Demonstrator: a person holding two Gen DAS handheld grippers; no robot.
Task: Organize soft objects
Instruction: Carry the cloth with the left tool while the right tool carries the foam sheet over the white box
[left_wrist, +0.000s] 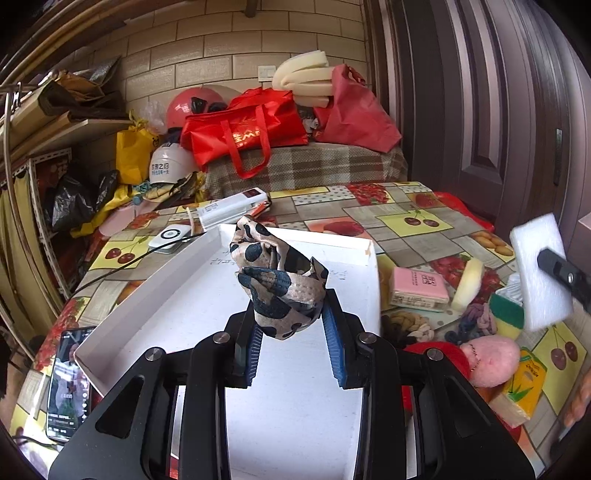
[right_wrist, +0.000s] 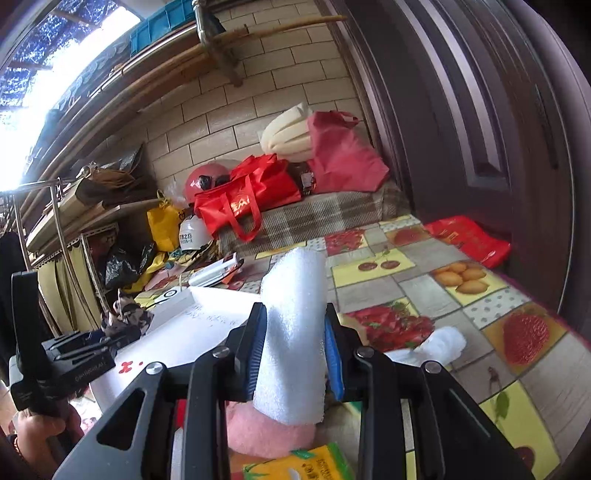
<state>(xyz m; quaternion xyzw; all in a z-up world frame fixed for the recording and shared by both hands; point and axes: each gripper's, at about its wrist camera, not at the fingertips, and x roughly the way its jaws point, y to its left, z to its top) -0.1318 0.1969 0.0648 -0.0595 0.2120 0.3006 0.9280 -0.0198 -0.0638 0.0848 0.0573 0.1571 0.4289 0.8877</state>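
My left gripper (left_wrist: 293, 325) is shut on a beige and dark blue patterned scrunchie (left_wrist: 280, 280), held up over the white shallow box (left_wrist: 184, 295). The right gripper (right_wrist: 295, 339) is shut on a white foam block (right_wrist: 293, 332), standing upright between the blue pads. That same foam block (left_wrist: 541, 273) shows at the right edge of the left wrist view, above the pile of soft things. From the right wrist view, the left gripper (right_wrist: 110, 332) with the scrunchie (right_wrist: 127, 317) hangs over the box (right_wrist: 192, 332) at the left.
On the fruit-patterned tablecloth (left_wrist: 406, 218) right of the box lie a pink soap pack (left_wrist: 419, 288), a round yellow sponge (left_wrist: 467, 284), braided ropes (left_wrist: 410, 325), a pink plush (left_wrist: 491, 362) and a yellow tissue pack (left_wrist: 524, 384). A phone (left_wrist: 68, 384) lies left of the box.
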